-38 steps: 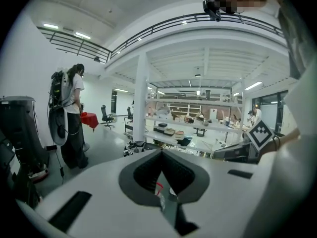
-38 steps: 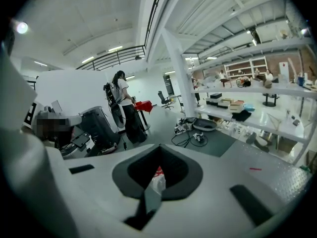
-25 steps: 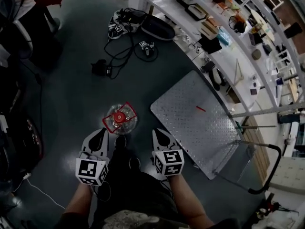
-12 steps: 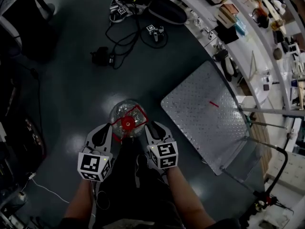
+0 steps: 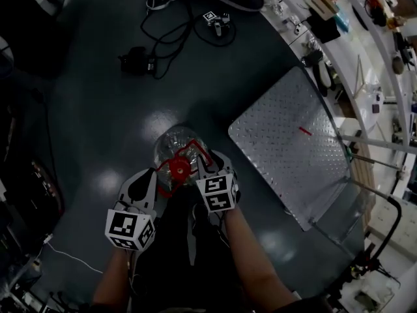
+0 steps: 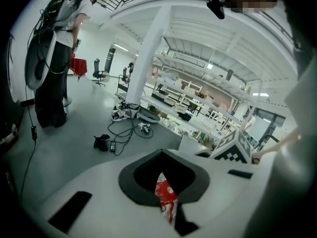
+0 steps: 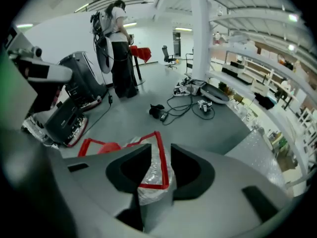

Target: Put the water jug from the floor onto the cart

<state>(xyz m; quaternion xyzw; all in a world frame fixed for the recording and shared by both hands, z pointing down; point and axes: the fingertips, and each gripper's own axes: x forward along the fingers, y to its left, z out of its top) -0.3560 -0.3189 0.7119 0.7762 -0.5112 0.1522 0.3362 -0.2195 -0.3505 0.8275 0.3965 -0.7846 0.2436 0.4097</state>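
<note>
now right hand-held gripper [image 7: 159, 151] jaws just opening, water jug handle [image 7: 151, 186] loose between.

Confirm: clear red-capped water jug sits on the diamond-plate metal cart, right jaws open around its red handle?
No: head view shows the clear red-capped water jug on the dark floor beside the diamond-plate metal cart. Jaws of the right gripper, just opened wider, straddle the jug's red handle.
</note>
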